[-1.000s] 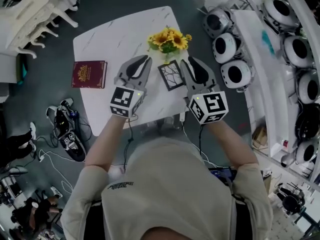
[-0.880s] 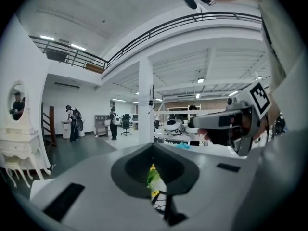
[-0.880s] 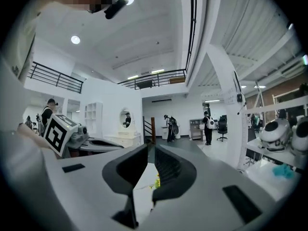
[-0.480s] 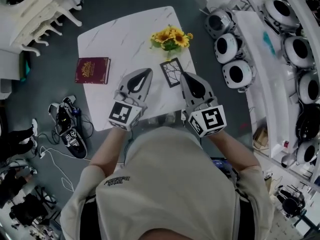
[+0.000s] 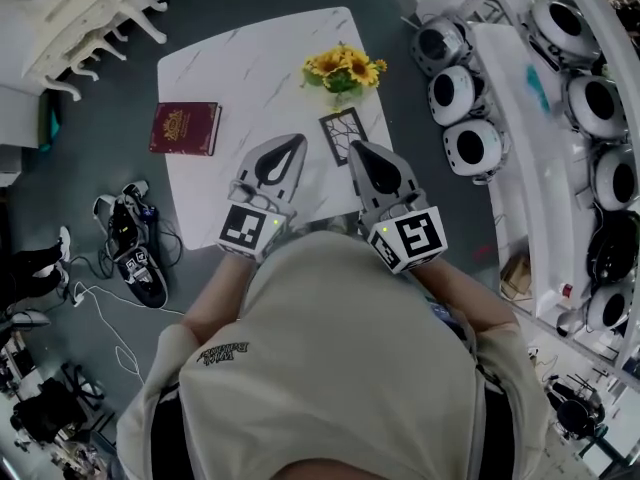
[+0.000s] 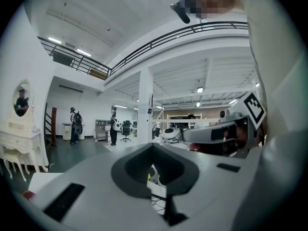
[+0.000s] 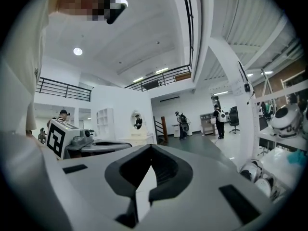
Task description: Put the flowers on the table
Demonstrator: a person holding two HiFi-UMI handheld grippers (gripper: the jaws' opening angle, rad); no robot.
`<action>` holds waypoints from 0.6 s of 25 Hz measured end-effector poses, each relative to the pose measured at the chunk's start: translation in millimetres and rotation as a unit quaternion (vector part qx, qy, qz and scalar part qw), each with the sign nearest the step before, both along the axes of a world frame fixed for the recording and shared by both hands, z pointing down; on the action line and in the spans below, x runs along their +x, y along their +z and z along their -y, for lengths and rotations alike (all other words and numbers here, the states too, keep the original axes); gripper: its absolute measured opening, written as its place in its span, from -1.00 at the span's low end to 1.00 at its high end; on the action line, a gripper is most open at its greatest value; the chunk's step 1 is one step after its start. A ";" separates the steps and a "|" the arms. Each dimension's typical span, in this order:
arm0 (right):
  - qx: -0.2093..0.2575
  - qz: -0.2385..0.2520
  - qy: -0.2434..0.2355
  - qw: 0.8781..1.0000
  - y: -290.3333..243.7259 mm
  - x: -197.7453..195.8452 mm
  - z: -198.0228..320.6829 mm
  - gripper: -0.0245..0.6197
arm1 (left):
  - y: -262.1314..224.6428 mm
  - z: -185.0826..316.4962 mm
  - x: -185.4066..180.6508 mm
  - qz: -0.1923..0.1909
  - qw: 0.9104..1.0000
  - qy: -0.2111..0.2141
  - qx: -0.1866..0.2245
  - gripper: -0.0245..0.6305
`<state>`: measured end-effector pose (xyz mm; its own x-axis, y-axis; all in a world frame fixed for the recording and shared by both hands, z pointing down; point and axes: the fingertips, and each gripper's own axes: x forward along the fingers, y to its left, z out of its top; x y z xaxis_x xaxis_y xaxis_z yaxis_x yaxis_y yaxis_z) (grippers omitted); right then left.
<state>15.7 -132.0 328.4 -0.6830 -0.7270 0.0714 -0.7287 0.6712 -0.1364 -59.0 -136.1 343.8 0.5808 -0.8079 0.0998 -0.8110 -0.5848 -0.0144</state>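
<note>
On the left of the white marble table [image 5: 250, 68] lies a red book [image 5: 185, 128]. Next comes the left gripper [image 5: 295, 141], jaws pressed together with nothing between them. Beyond it the yellow flowers [image 5: 343, 68] stand on the table near its right edge, a dark patterned square [image 5: 343, 136] just in front. Then the right gripper [image 5: 355, 149], closed too, empty. White robot heads [image 5: 455, 93] line the right.

Head view down over table [image 5: 250, 78]; gripper views level.
</note>
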 end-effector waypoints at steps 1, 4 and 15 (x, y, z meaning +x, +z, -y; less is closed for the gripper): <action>-0.008 0.000 -0.002 1.000 1.9 -1.4 0.2 -0.90 | -0.4 0.2 -0.2 -0.003 1.000 -0.003 -0.005 -0.91; -0.012 -0.004 -0.007 1.000 3.1 -3.6 1.8 -0.90 | 2.8 0.8 -1.7 0.002 1.000 0.001 -0.002 -0.91; -0.022 -0.004 -0.004 1.000 7.7 -1.0 5.7 -0.90 | 7.1 -2.0 3.4 0.005 1.000 0.009 -0.011 -0.91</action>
<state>14.7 -137.7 336.1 -0.6879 -0.7178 0.1077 -0.7246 0.6703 -0.1601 -55.6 -134.1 350.9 0.5947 -0.7944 0.1234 -0.7998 -0.6002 -0.0088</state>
